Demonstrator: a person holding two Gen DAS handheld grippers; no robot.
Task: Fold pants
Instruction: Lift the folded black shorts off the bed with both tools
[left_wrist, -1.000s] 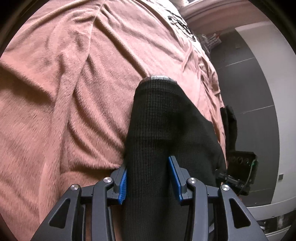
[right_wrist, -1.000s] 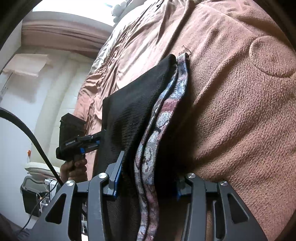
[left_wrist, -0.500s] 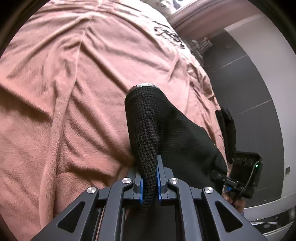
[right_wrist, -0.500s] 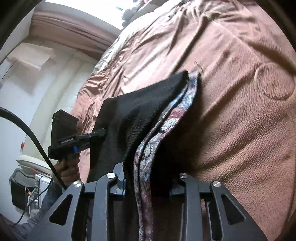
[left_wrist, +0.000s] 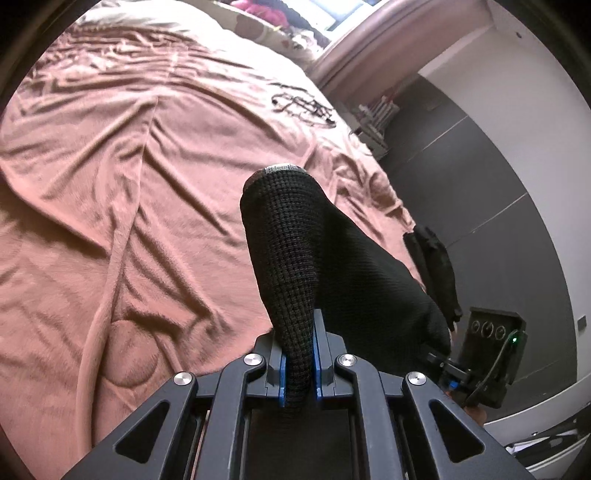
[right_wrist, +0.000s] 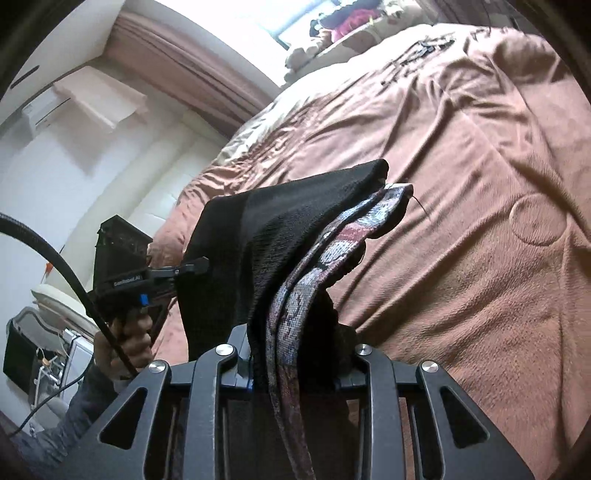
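Two grippers, one pair of pants, one bed: that is the whole count. Nearest in the left wrist view, at lower centre, my left gripper (left_wrist: 298, 363) is clamped narrow on a bunched black edge of the pants (left_wrist: 354, 280), which rise from the pads toward mid-frame. In the right wrist view my right gripper (right_wrist: 295, 373), lower centre, pinches a thicker bundle: black knit plus the patterned waistband (right_wrist: 314, 273). At left of that view a hand (right_wrist: 123, 347) carries the other gripper, biting the far corner of the same cloth. The pants hang between both grips, lifted clear above the bed (left_wrist: 110, 184), whose pink blanket fills the rest of each frame.

I judge this the lift-and-carry step of a fold. The next move calls for keeping both grips level and taut, sweeping the held edge over the rest of the cloth, then lowering it flat onto the bed before letting go.
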